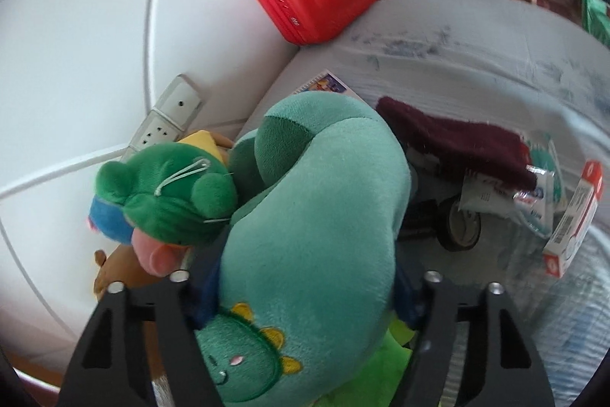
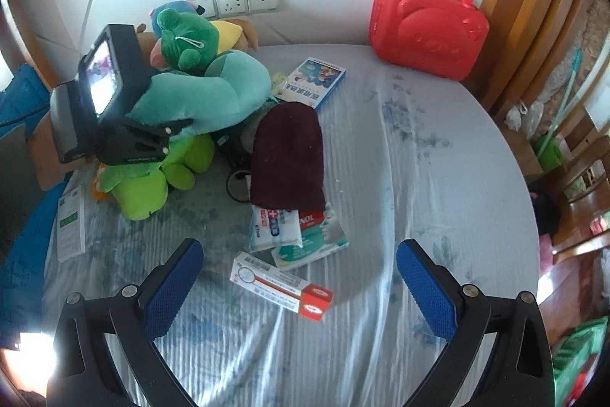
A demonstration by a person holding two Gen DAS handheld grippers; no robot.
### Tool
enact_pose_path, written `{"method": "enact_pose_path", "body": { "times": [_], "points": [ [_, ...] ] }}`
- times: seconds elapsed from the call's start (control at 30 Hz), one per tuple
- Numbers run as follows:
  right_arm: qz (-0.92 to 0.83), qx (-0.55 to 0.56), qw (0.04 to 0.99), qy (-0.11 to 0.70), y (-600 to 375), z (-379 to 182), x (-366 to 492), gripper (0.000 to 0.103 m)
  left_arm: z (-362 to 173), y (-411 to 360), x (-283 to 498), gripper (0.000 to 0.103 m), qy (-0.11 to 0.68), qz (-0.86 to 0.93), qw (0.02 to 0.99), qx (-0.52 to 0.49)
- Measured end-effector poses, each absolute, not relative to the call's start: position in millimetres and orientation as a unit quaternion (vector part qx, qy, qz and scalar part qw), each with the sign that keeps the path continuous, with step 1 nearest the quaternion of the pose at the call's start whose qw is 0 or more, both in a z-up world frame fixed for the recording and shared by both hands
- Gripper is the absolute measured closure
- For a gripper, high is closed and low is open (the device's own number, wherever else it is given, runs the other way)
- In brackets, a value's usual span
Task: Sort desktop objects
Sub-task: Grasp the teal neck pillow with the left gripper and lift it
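— Claws first: how do they stand?
— Left gripper [image 1: 305, 296] is clamped on the teal pillow [image 1: 316, 216], whose long axis runs away from it toward the table's [image 2: 438, 178] back-left edge. Right gripper [image 2: 299, 277] gapes wide, holding nothing, over the near edge.
— Nearest to it?
— The tube box [image 2: 282, 287], lying crosswise. Only the right view shows the lime plush [image 2: 152, 174] under the pillow.

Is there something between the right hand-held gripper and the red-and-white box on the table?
Nothing visible. The right hand-held gripper is open, and the red-and-white box lies on bare tablecloth between its fingers, apart from the other boxes behind it.
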State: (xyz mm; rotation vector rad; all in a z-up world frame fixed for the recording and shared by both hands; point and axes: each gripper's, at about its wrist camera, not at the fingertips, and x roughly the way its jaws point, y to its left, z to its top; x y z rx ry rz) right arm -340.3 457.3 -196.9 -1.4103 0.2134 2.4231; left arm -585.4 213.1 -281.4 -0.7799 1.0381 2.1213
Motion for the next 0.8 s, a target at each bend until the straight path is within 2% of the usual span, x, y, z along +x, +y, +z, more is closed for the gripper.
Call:
{"method": "enact_pose_path", "body": {
  "times": [0.17, 0.43, 0.8],
  "points": [
    [0.854, -0.489, 0.162, 0.071, 453, -191, -339, 0.0, -257, 185, -579, 0.047, 0.314, 0.842, 0.307, -0.313],
    [0.857, -0.489, 0.156, 0.054, 449, -197, -351, 0.0, -199, 132, -536, 0.049, 0.198, 0.88, 0.298, -0.313],
    [0.844, -0.515, 0.144, 0.029, 462, -273, -436, 0.0, -146, 80, -480, 0.049, 0.124, 0.911, 0.252, -0.301]
  ]
}}
